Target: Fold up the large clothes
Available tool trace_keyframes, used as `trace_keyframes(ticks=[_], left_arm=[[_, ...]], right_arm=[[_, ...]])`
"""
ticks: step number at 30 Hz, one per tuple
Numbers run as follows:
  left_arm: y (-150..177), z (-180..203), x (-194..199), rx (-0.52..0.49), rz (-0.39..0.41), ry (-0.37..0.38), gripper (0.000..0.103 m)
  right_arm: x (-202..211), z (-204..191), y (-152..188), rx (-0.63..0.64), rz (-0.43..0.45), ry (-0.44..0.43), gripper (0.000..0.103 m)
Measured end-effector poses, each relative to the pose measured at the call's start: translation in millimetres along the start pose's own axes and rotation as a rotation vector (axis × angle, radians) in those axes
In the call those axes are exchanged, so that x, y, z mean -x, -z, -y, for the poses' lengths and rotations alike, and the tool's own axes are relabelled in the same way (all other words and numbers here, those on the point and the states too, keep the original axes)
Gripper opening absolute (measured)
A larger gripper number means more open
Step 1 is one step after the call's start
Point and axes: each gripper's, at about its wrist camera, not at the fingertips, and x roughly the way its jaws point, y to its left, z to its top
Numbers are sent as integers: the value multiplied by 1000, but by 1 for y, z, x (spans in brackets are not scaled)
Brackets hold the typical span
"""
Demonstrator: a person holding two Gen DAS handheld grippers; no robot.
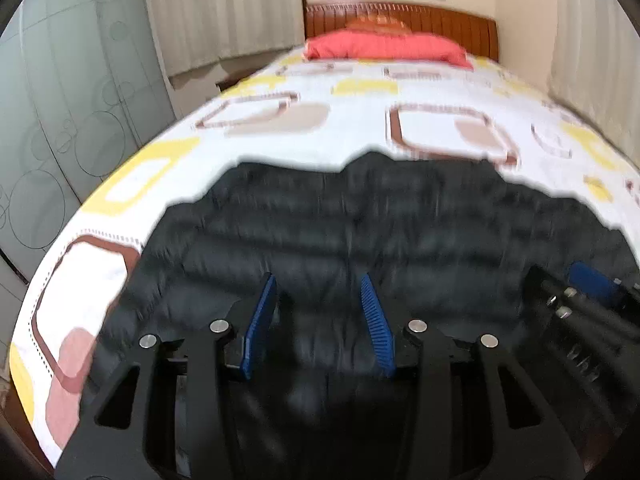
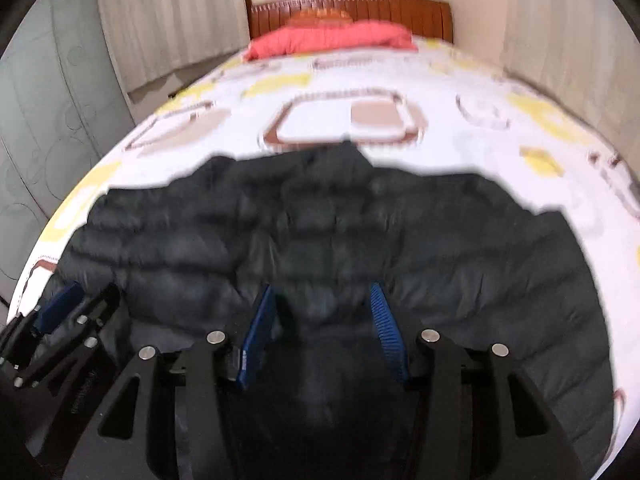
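Your left tongs [image 1: 318,320] and right tongs [image 2: 322,332] sit side by side, each partly spread with dark jacket [image 2: 320,232] fabric bunched between the pads; whether they pinch it, you cannot tell through the blur. The black quilted puffer jacket lies spread on the patterned bed [image 1: 360,112], hem toward you. It looks light, puffy and slippery, so grip the hem edge firmly.

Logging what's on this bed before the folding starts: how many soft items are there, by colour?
Black: 1, the puffer jacket
Coral red: 1, the pillow
Orange: 1, a cushion behind the pillow, mostly hidden
White, patterned: 1, the bedsheet
Total: 4
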Motion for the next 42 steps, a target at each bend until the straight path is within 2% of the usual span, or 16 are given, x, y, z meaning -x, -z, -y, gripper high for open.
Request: trace_keyframes(ticks=[2,4,5,6,10,11,12,15,18,24,25,27,28,31,35,42], left_arm=[[-8,2,-8,0,-2,-7,45],[-7,6,-32,-11,-58,3,45],[-3,8,-48,-30,-100,8,46],[-2,9,-50,-36,-101,7,45],[-6,-5,-23,13,-58,37,41],[-2,-11,-17,10,-45,14,41],[3,-13,-19,1,-48,-3,41],[20,-16,-37,15,-68,2,44],[15,-9,-32,-11,-54,-28,43],[12,-43,-2,136,-56,46,44],[15,-45,2,129,-49,37,45],[21,-45,2,98,-46,-1,57],[26,-45,-2,85,-53,-25,57],[33,-47,-15,89,-66,-26,61],[37,-38,-25,51,-57,-61,62],[39,-37,-25,56,-51,-57,62]], right_arm=[[-12,-5,-4,1,-22,-6,50],[-36,-8,2,0,-75,-8,51],[-42,-7,6,-2,-75,-9,52],[-46,-7,7,-7,-73,-10,52],[-22,-7,4,8,-61,-3,51],[-16,-7,7,17,-50,10,51],[-11,-6,13,31,-35,36,51],[-25,-4,31,27,-28,32,52],[-25,-7,28,46,-23,48,53],[6,4,26,-20,-9,7,52],[10,3,27,-13,-4,11,52],[14,-2,31,12,4,26,52],[12,-4,33,26,0,36,52],[-3,-3,40,28,-31,37,54],[-16,-3,45,34,-16,47,55],[-13,-5,49,42,-5,60,55]])
